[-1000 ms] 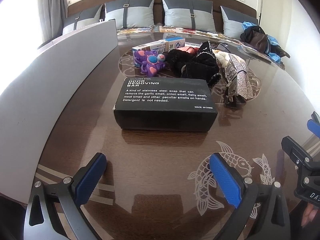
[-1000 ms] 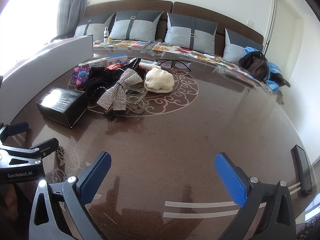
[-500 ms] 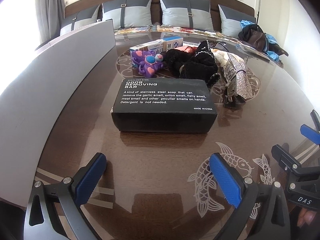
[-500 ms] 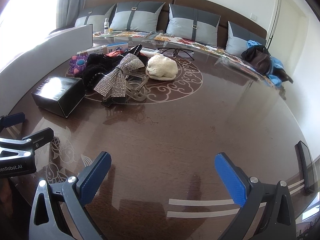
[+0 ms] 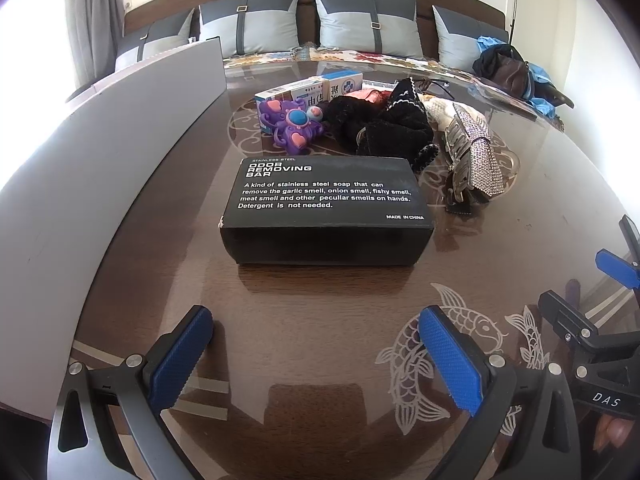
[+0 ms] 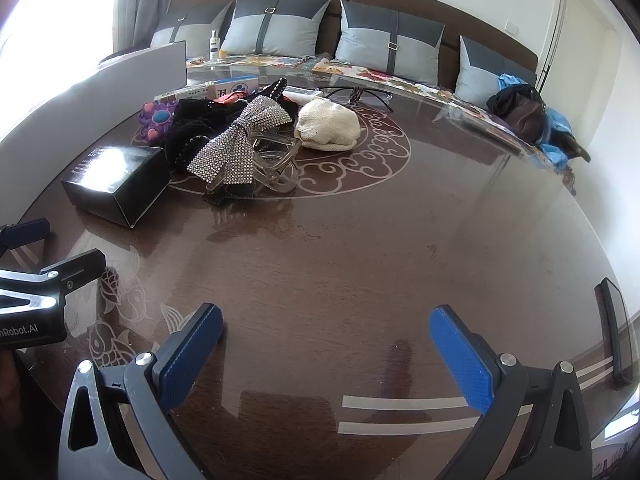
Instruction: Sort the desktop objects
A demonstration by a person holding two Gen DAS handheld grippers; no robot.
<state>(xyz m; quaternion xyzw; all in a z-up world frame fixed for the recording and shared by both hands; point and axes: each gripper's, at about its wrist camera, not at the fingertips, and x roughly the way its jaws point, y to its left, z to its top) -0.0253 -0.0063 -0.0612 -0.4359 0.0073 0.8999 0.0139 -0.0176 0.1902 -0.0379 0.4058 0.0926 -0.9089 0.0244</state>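
Note:
A black box (image 5: 326,204) labelled "odor removing bar" lies on the dark wood table straight ahead of my left gripper (image 5: 320,356), which is open and empty. Behind it sit a purple toy (image 5: 290,122), a blue-white carton (image 5: 310,88), black fabric (image 5: 384,126) and a rhinestone bow clip (image 5: 474,152). In the right wrist view the box (image 6: 114,182), bow clip (image 6: 234,146) and a cream knit pouch (image 6: 328,126) lie far ahead to the left. My right gripper (image 6: 324,354) is open and empty over bare table.
A tall grey bin wall (image 5: 100,148) runs along the table's left side. Eyeglasses (image 6: 356,94) lie behind the pouch. A dark phone (image 6: 614,332) lies near the right edge. A sofa with cushions (image 6: 280,28) stands behind the table.
Both grippers have moved slightly forward toward the pile; the black box looks a little nearer. Both stay open and nothing on the table has moved.

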